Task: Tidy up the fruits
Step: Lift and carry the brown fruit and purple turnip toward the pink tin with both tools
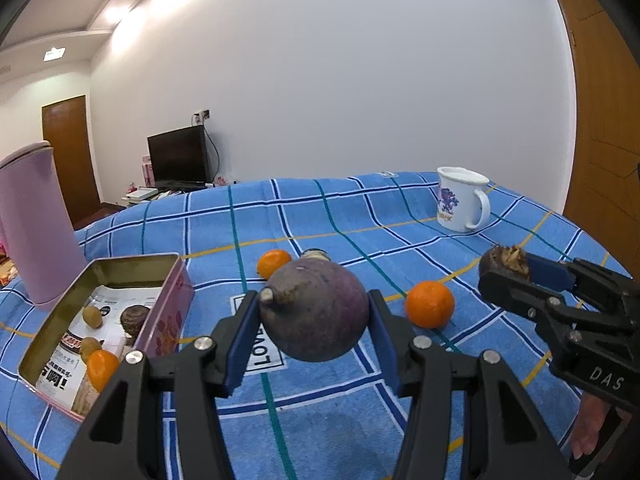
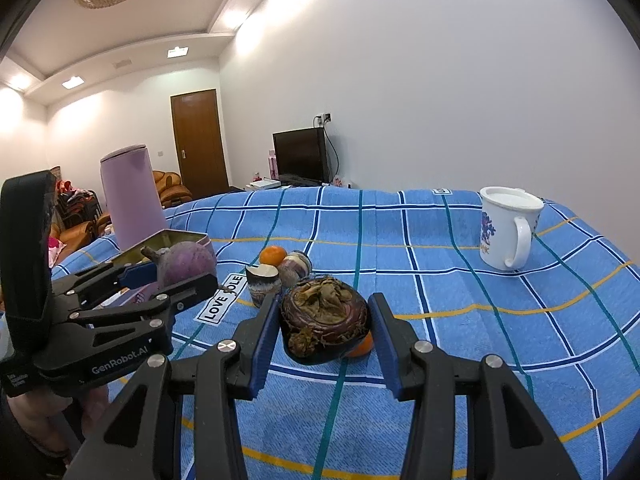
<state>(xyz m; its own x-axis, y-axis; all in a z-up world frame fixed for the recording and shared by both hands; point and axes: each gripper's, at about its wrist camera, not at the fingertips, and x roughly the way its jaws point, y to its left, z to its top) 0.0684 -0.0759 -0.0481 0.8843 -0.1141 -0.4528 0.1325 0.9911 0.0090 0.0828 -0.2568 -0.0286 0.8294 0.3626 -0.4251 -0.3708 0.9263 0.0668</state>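
Note:
My left gripper (image 1: pixel 314 320) is shut on a round purple turnip-like bulb (image 1: pixel 316 308), held above the blue checked cloth (image 1: pixel 320 400). My right gripper (image 2: pixel 324 328) is shut on a dark brown bulb with dried leaves (image 2: pixel 324 318); in the left wrist view it sits at the right (image 1: pixel 506 270). Two oranges (image 1: pixel 274 262) (image 1: pixel 430 304) lie on the cloth beyond the purple bulb. An open tin (image 1: pixel 168 316) at the left holds an orange (image 1: pixel 100 368) and several small brown fruits. In the right wrist view two cut pieces (image 2: pixel 263 284) (image 2: pixel 296 266) lie next to an orange (image 2: pixel 272 255).
A tall pink container (image 1: pixel 36 224) stands behind the tin at the far left. A white mug (image 2: pixel 508 228) with a purple print stands at the back right of the cloth. A person's hand (image 2: pixel 36 416) holds the left gripper (image 2: pixel 176 276).

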